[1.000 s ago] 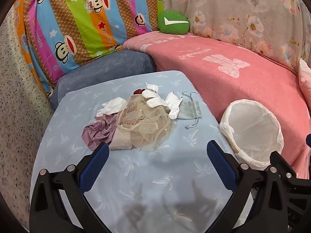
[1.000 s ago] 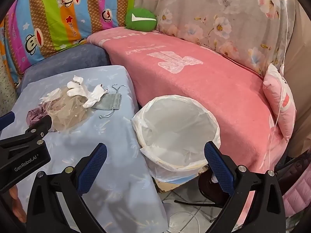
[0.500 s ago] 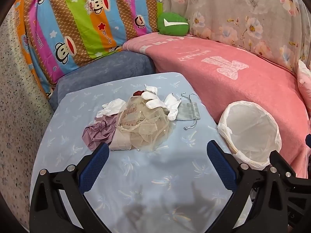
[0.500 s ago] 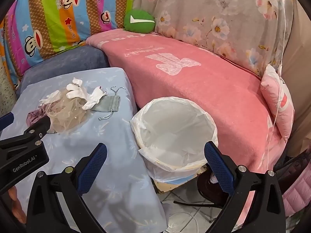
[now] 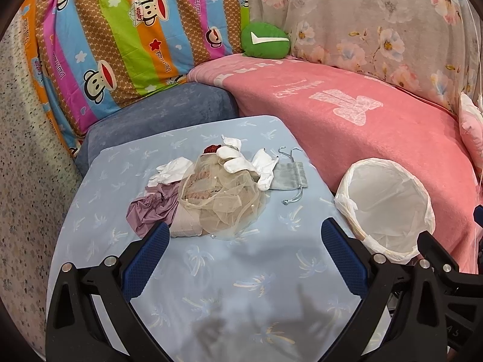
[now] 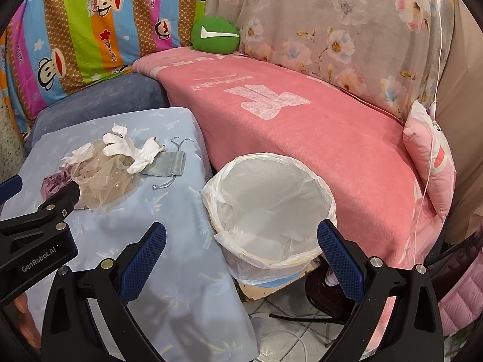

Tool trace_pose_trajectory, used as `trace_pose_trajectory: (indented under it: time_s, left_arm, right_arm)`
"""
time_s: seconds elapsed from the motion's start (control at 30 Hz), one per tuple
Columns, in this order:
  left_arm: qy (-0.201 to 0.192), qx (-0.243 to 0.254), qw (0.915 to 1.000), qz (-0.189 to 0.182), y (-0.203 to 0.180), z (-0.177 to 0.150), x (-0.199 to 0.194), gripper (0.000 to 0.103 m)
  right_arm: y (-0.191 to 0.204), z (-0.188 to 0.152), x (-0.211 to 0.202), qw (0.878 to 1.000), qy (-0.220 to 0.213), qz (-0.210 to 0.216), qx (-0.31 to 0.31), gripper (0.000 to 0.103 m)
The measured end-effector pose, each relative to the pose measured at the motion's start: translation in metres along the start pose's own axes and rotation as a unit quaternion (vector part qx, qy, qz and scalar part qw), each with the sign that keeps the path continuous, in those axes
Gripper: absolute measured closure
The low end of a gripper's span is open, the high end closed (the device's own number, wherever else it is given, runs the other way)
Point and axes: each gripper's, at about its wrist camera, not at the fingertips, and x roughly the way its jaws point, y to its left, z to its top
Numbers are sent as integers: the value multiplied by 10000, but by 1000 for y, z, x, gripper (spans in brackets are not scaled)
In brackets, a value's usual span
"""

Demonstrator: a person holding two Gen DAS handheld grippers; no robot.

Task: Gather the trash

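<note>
A pile of trash lies on the light blue table [image 5: 229, 277]: beige mesh netting [image 5: 220, 199], purple fabric [image 5: 151, 209], white gloves [image 5: 241, 163], a grey drawstring pouch [image 5: 289, 176]. The pile also shows in the right wrist view, with the netting [image 6: 102, 181] and pouch [image 6: 166, 167]. A bin lined with a white bag [image 5: 386, 205] [image 6: 268, 208] stands right of the table. My left gripper [image 5: 241, 250] is open and empty, short of the pile. My right gripper [image 6: 241, 247] is open and empty, over the bin's near rim.
A pink blanket-covered sofa [image 5: 362, 111] runs behind the bin. A green cushion [image 5: 265, 40], a striped monkey-print cover [image 5: 120, 39] and a floral cover [image 5: 377, 24] stand behind. A pink pillow [image 6: 428, 157] lies at right. Tiled floor [image 6: 286, 331] shows below the bin.
Both grippers have drawn back and risen slightly; the pile and bin look a little farther away. Nothing was grasped.
</note>
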Motion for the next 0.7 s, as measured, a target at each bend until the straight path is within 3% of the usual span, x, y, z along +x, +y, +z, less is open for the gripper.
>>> trace_pose_trajectory:
  time_s: [0.7]
  left_arm:
    - [-90, 89, 9999, -53, -7, 2, -2, 7]
  right_arm:
    - [-2, 1, -1, 10000, -36, -47, 39, 6]
